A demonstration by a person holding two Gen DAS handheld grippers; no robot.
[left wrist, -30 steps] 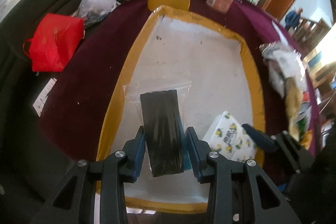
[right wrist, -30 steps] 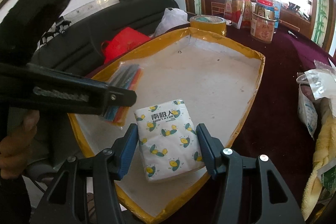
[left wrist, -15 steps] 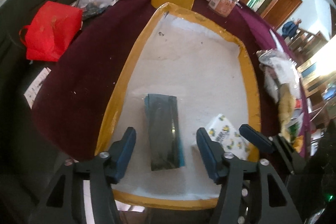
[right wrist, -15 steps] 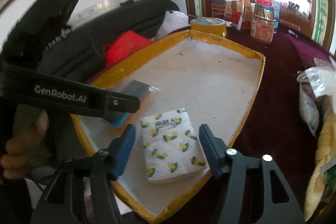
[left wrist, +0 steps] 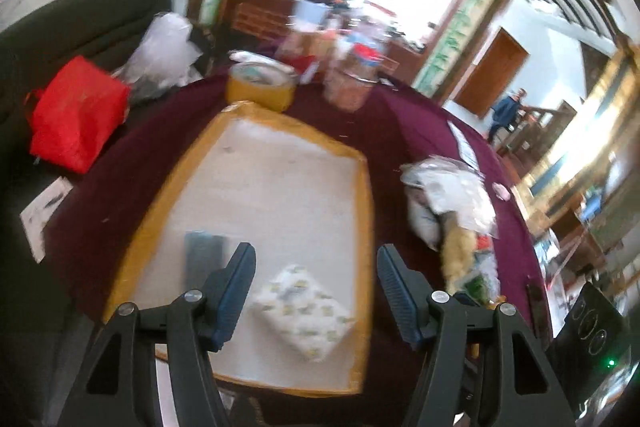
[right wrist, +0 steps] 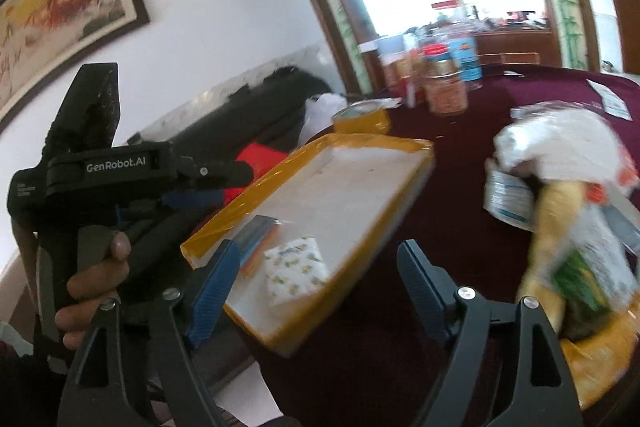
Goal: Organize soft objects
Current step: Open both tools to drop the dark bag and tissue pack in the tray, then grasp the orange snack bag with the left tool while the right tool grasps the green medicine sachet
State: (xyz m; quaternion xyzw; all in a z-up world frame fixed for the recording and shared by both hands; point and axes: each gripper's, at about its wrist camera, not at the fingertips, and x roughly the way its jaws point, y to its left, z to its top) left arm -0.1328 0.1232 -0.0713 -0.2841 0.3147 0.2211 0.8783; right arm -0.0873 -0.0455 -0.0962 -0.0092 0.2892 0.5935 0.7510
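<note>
A yellow-rimmed white tray point(left wrist: 362, 211) point(right wrist: 360, 143) lies on the maroon table. In it lie a dark flat packet in clear plastic point(left wrist: 202, 259) point(right wrist: 256, 237) at the near left and a white tissue pack with a yellow print point(left wrist: 306, 311) point(right wrist: 296, 269) beside it. My left gripper point(left wrist: 316, 291) is open and empty, raised above the tray's near end. My right gripper point(right wrist: 316, 295) is open and empty, raised above the tray's near right corner. A heap of soft bagged items point(left wrist: 452, 203) point(right wrist: 568, 211) lies right of the tray.
A yellow tape roll point(left wrist: 260, 85) point(right wrist: 362, 117) and jars point(left wrist: 356, 71) point(right wrist: 444, 83) stand beyond the tray. A red bag point(left wrist: 76, 111) and a white plastic bag point(left wrist: 164, 51) lie on the dark sofa at left. The left gripper's body point(right wrist: 116, 167) shows left in the right wrist view.
Both grippers have opened wider, let go of the dark packet and the tissue pack, and lifted back from the tray. Both views now tilt up and to the right.
</note>
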